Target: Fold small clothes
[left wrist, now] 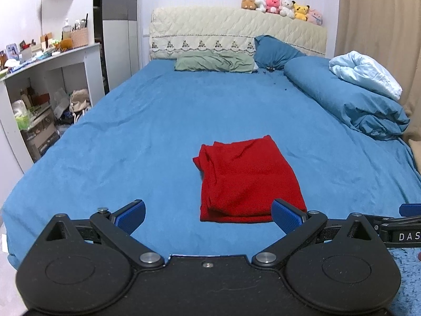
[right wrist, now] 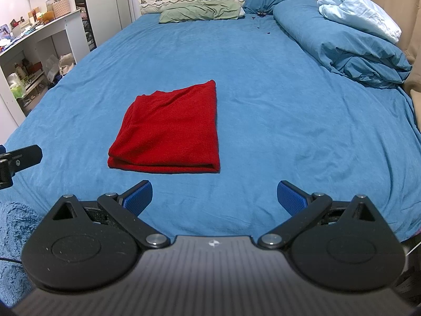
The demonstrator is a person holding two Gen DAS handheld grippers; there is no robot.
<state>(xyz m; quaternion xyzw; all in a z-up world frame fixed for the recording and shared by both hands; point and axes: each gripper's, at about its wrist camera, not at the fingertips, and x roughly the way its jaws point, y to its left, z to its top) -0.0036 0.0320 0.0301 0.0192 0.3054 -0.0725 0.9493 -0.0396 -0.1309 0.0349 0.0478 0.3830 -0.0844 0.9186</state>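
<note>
Red garment (right wrist: 168, 129) — lying folded on the blue bed (right wrist: 263, 92), edges slightly uneven. Left claw (left wrist: 208, 217) and right claw (right wrist: 214, 197) are hovering released, grasping nothing. Risk: a careless re-grip is likely dragging layers apart — undoing the fold.

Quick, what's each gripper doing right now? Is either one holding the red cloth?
Left gripper: open, holding nothing, just short of the folded red cloth.
Right gripper: open, holding nothing, clear of the cloth.

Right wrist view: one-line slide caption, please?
Open right gripper hovers short of a folded red cloth lying on the blue bed.
</note>
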